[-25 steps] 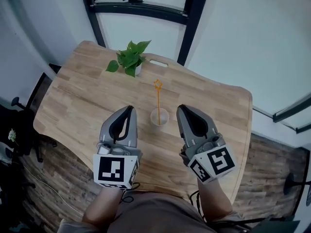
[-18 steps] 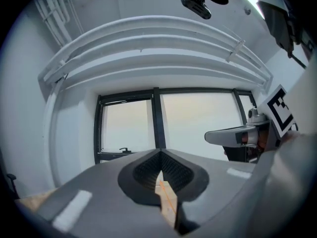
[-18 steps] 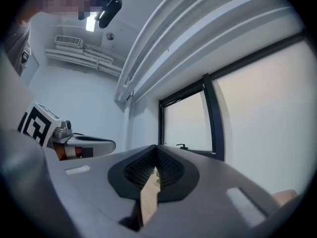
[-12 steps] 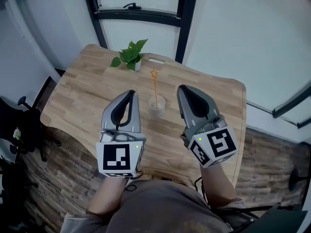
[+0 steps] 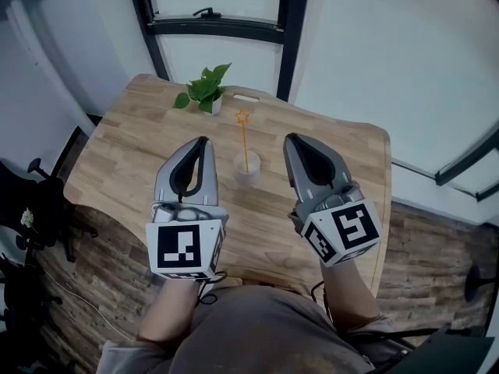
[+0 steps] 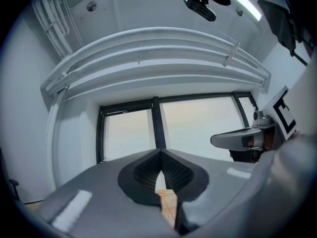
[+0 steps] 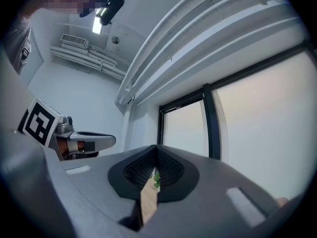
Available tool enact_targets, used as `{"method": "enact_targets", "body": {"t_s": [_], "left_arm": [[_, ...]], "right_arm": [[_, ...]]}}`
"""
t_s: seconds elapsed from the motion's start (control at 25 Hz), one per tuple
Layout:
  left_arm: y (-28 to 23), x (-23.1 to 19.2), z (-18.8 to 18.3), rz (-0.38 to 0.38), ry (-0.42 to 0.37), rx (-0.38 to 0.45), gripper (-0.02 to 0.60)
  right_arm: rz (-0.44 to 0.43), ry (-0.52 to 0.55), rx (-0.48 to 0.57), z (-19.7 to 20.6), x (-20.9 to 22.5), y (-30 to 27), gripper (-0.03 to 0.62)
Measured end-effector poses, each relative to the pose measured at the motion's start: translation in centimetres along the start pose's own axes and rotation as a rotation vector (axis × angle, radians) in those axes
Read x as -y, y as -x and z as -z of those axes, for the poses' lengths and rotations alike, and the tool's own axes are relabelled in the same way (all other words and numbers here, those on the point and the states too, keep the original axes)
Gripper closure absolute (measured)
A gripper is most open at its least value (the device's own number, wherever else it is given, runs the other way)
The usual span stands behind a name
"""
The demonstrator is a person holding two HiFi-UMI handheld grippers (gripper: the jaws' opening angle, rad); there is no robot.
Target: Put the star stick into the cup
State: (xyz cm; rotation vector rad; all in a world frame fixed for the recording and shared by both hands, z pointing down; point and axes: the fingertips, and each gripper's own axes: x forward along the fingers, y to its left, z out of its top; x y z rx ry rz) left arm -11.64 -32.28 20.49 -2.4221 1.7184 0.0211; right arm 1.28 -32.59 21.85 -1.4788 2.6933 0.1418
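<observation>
While stick sits in cup, left tongs, right tongs flank (closed).

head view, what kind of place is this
Probably an office: a wooden table beside tall black-framed windows, a small potted plant on it, and a dark office chair at its left.

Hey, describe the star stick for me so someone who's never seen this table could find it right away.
Start at the wooden table and find the small pale cup near its middle. The star stick stands upright in that cup. It is a thin orange rod with a star outline on top, nothing like the leafy green potted plant behind it.
</observation>
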Motion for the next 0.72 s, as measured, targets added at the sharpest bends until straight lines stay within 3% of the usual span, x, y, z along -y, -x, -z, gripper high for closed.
{"method": "enact_targets", "body": {"t_s": [0.72], "left_arm": [[-0.8, 1.3, 0.3, 0.023, -0.006, -0.006, 0.581]], "right_arm": [[0.006, -0.008, 0.004, 0.4, 1.0, 0.1, 0.571]]}}
